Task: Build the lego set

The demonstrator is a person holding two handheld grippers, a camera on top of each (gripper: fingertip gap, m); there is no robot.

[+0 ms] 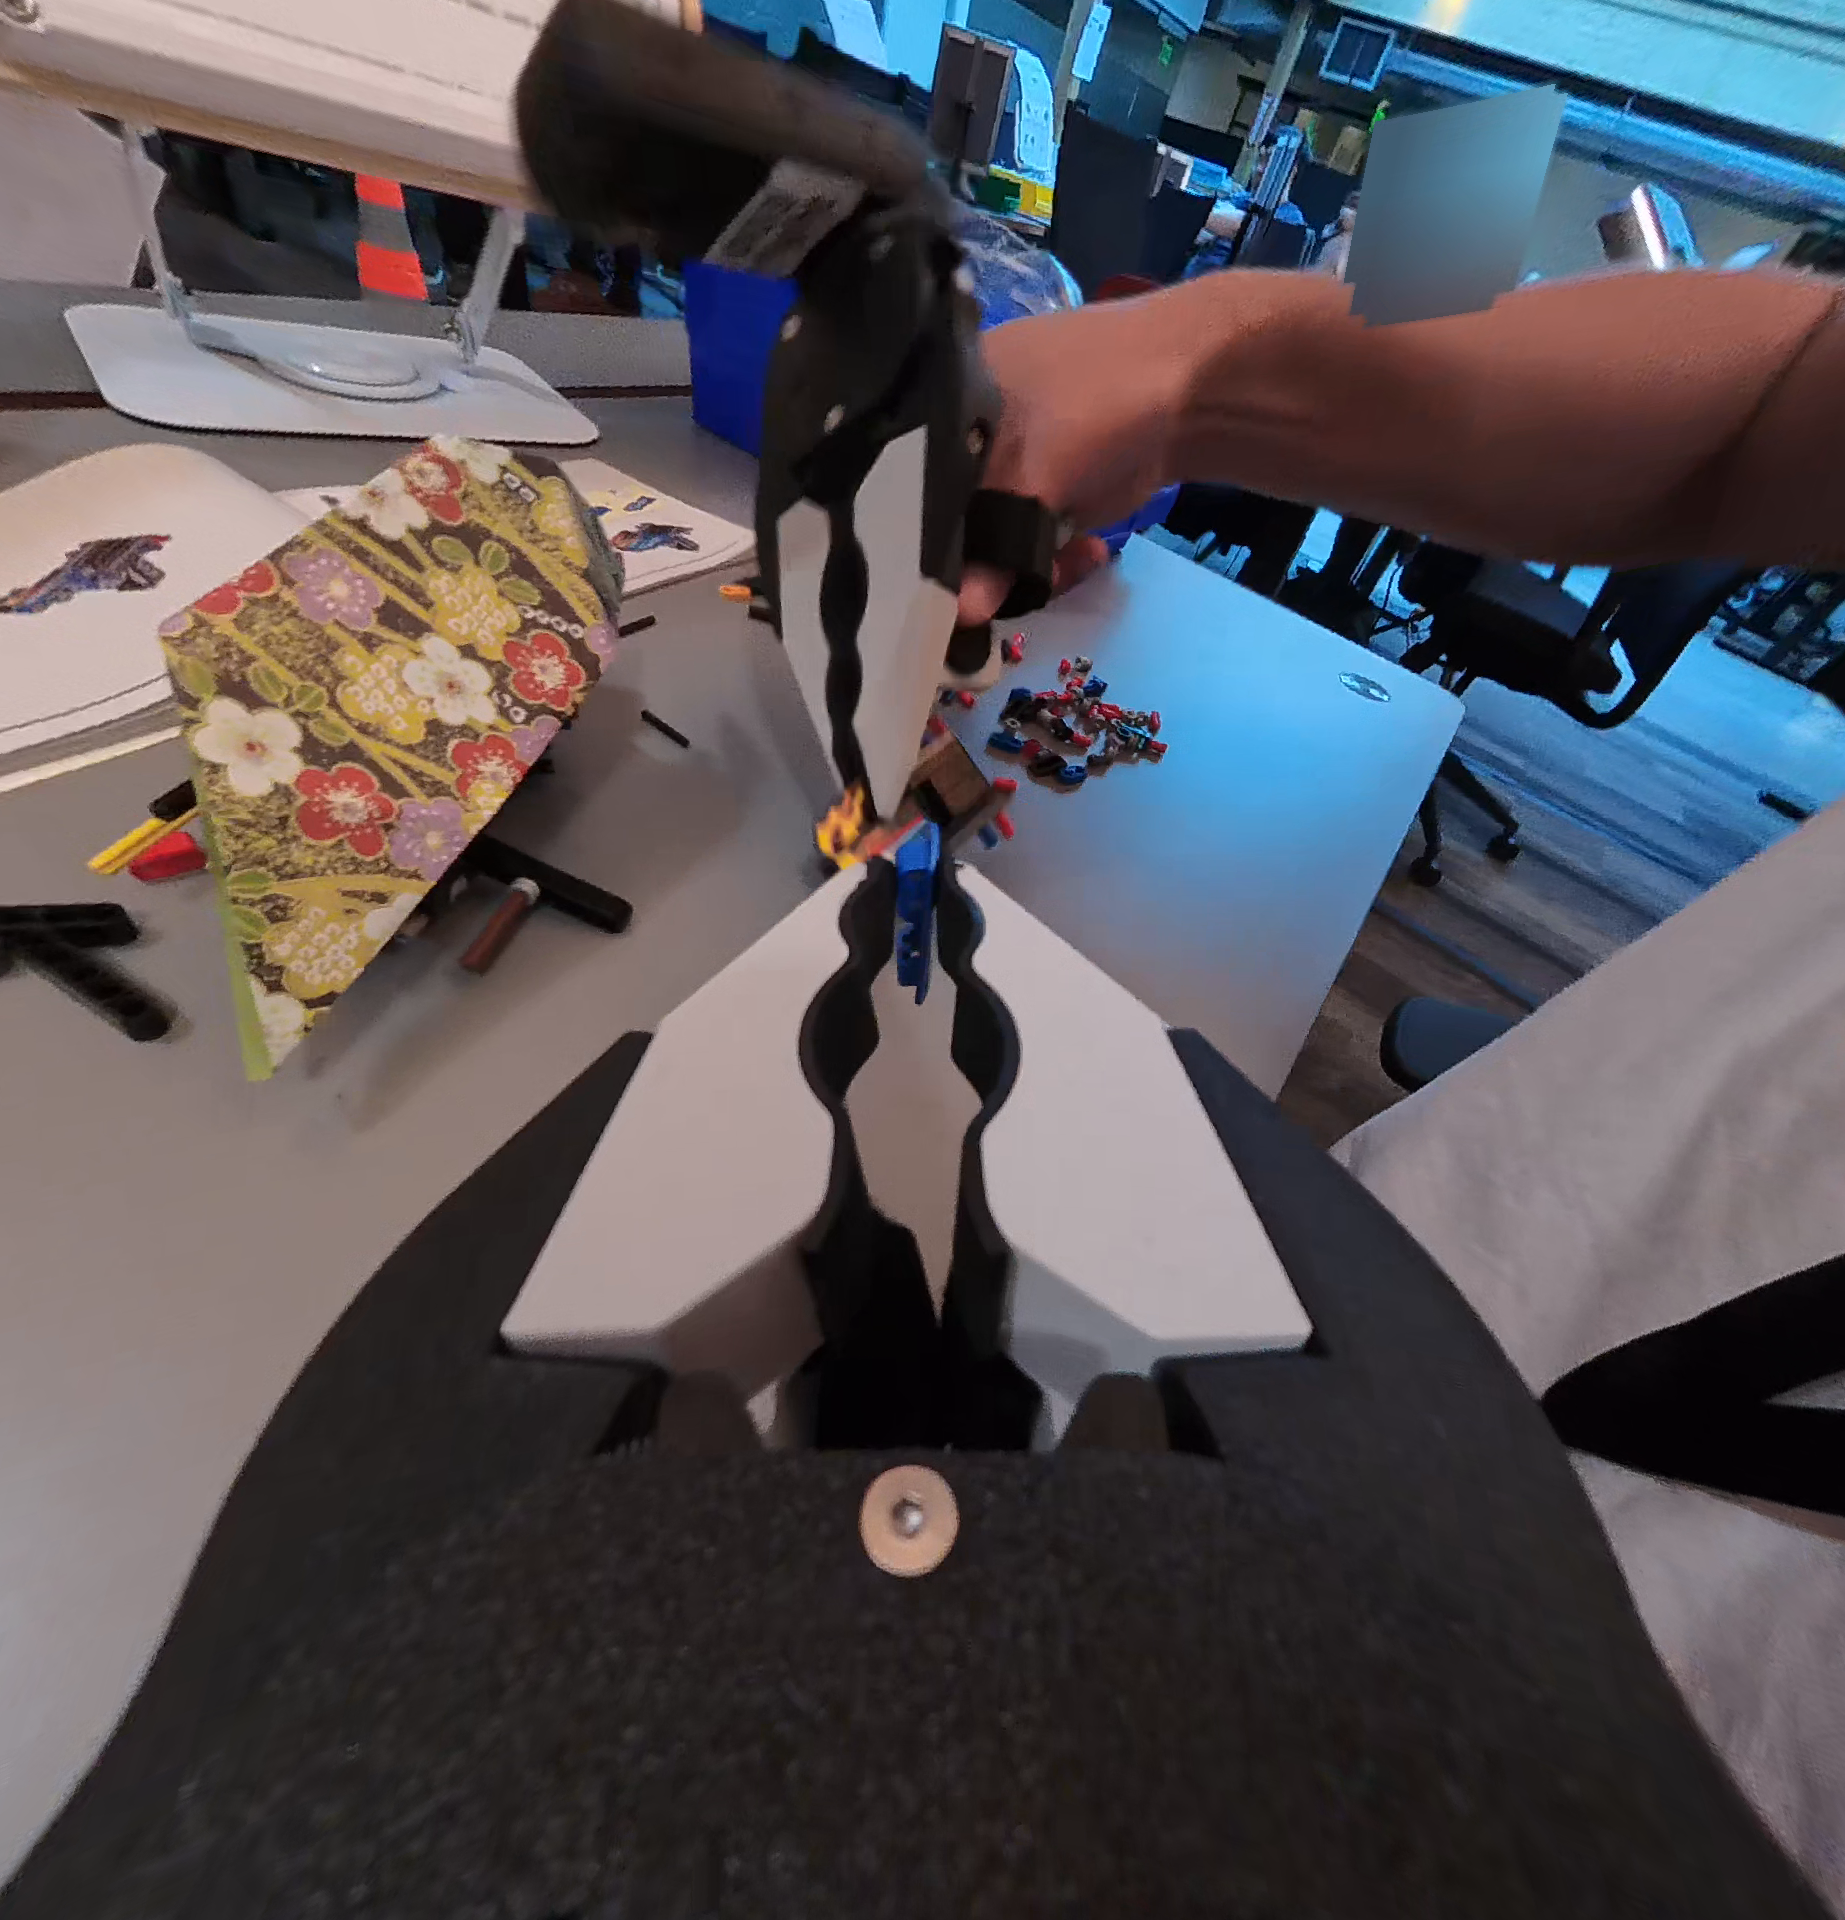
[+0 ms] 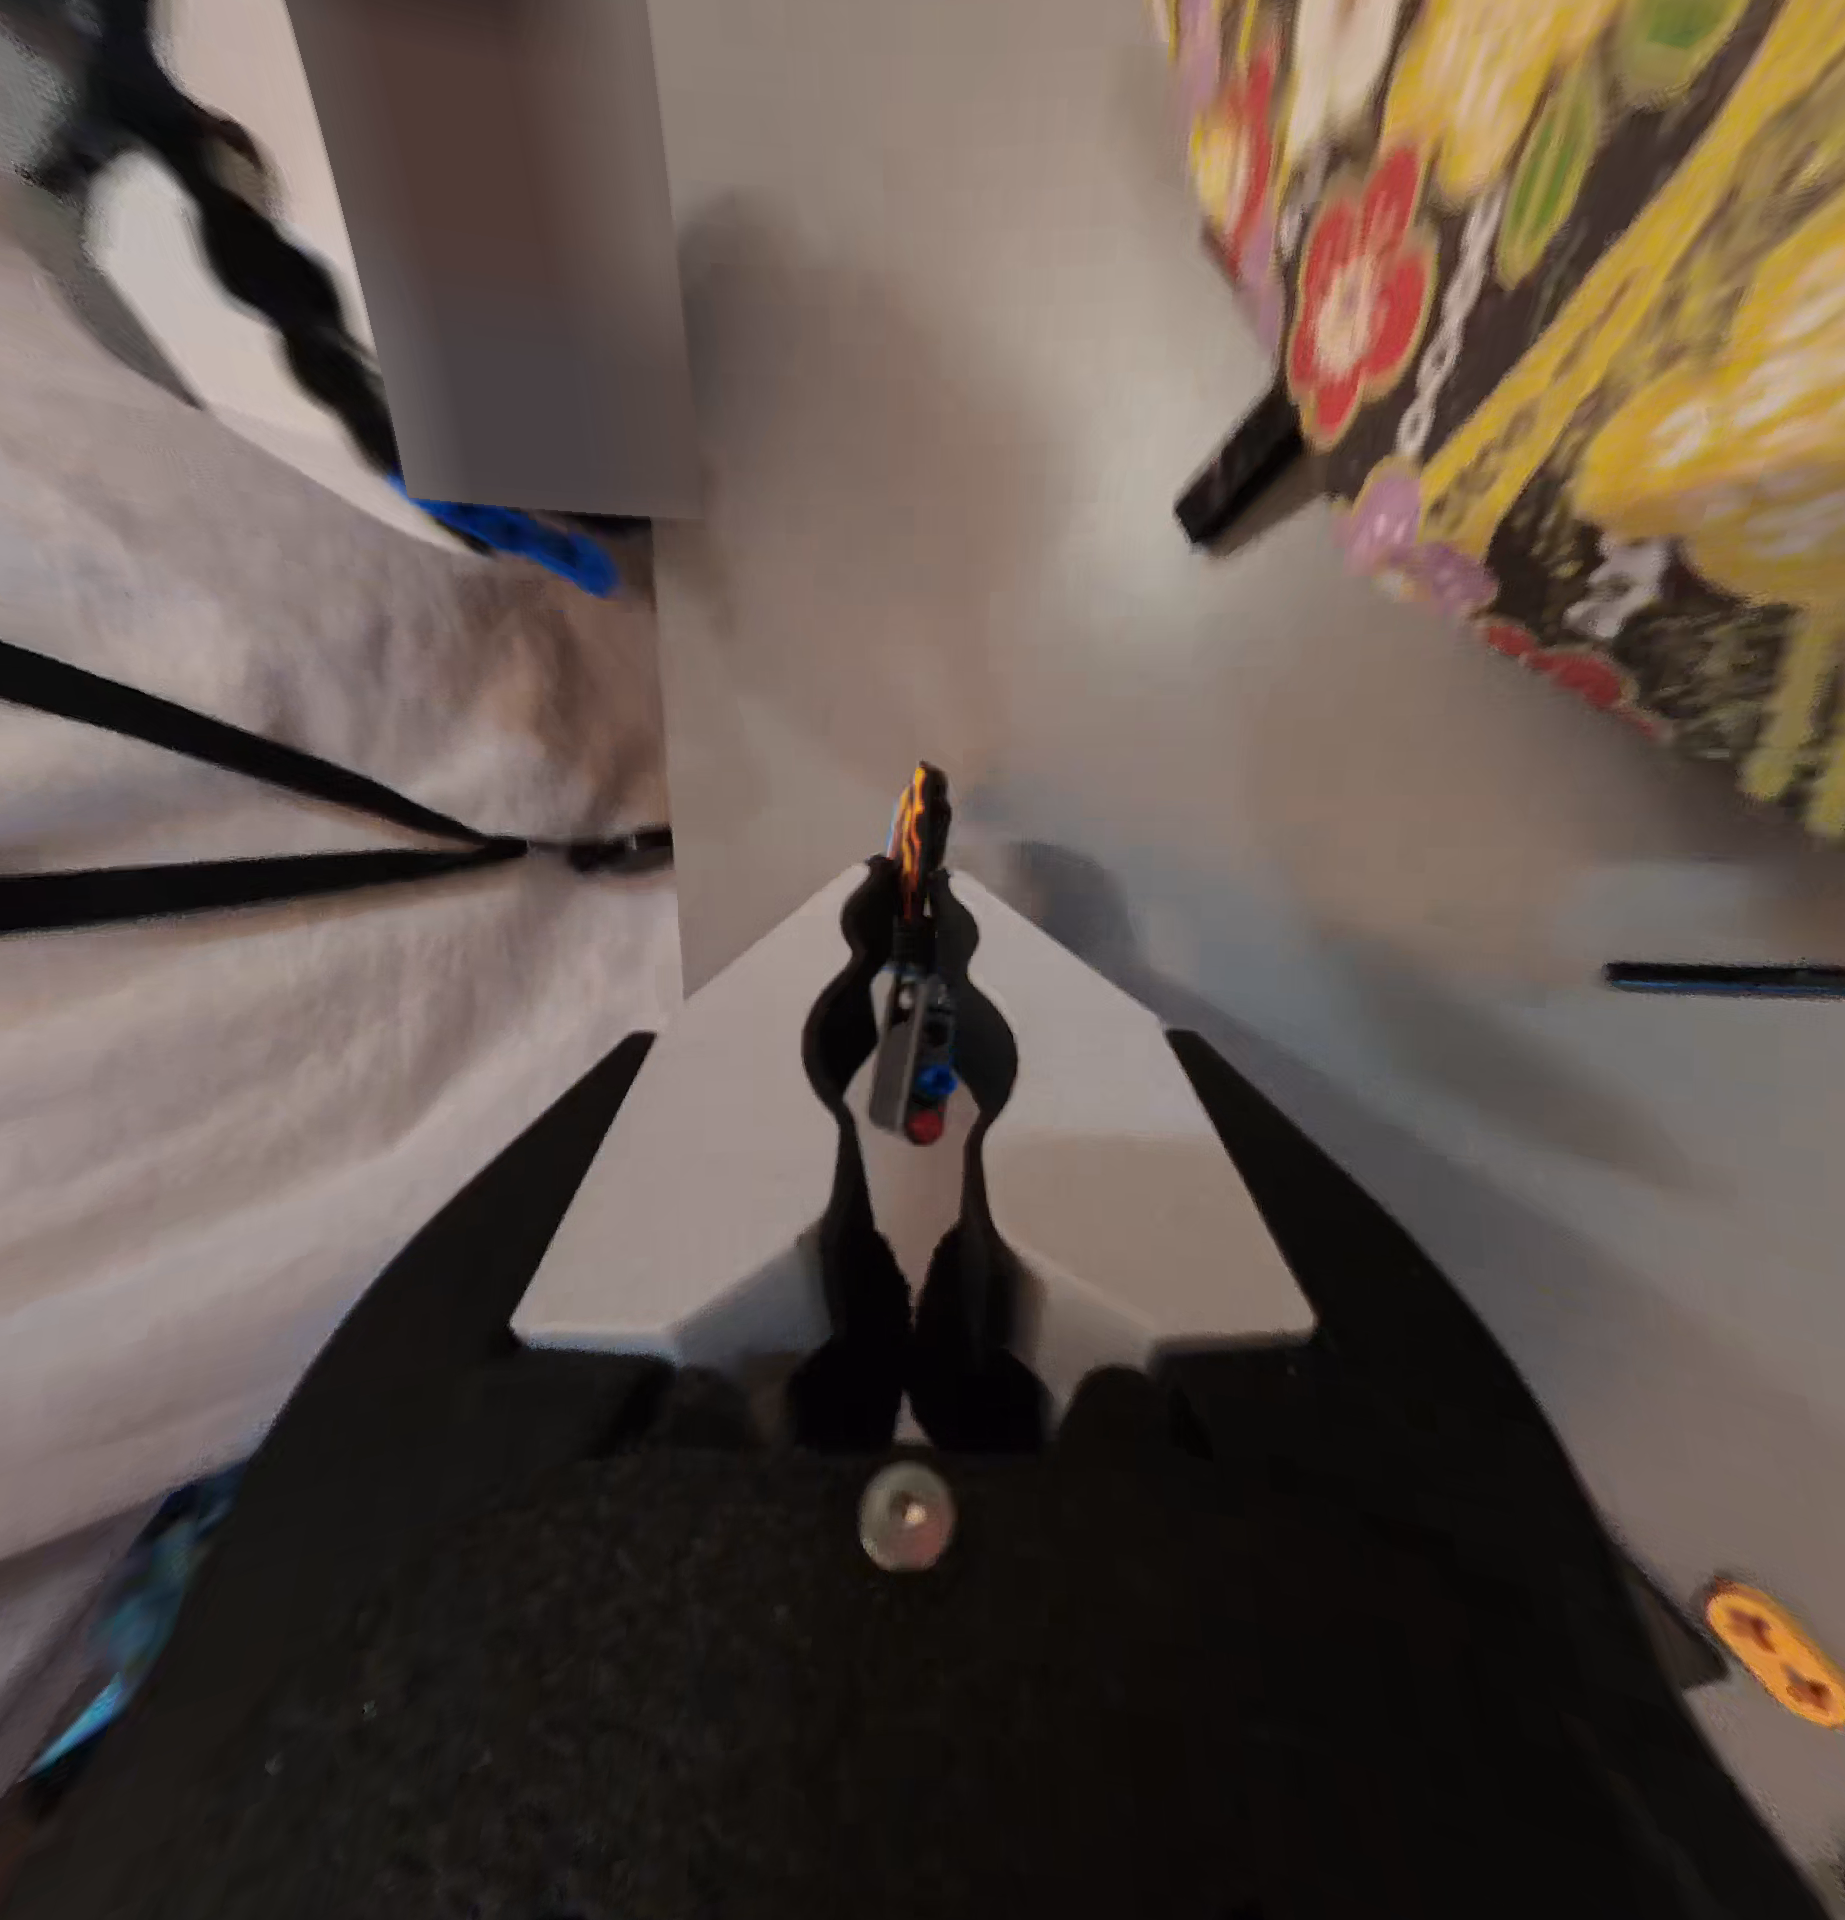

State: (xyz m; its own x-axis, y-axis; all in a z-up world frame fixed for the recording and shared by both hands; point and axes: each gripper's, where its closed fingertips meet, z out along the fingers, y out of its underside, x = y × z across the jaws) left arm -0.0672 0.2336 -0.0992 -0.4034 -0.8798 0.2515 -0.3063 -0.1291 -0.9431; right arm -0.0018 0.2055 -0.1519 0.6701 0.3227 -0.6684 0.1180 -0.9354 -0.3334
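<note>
Pinching a blue perforated plastic beam (image 1: 916, 914), the left gripper (image 1: 910, 883) is meeting the right gripper (image 2: 910, 883), itself clamping a flame-printed grey assembly (image 2: 913, 997) above the grey table (image 1: 482, 1195).

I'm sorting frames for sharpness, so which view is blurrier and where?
Right wrist view: heavy motion blur on the floral box and table, though the right gripper stays crisp. Left wrist view: mostly sharp; only the arm smears, with wide-angle bending at the edges.

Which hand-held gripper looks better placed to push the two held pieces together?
Probably the right hand-held gripper: it comes down from above with the flame-printed assembly, while the left hand-held gripper clamps the blue beam just below.
</note>
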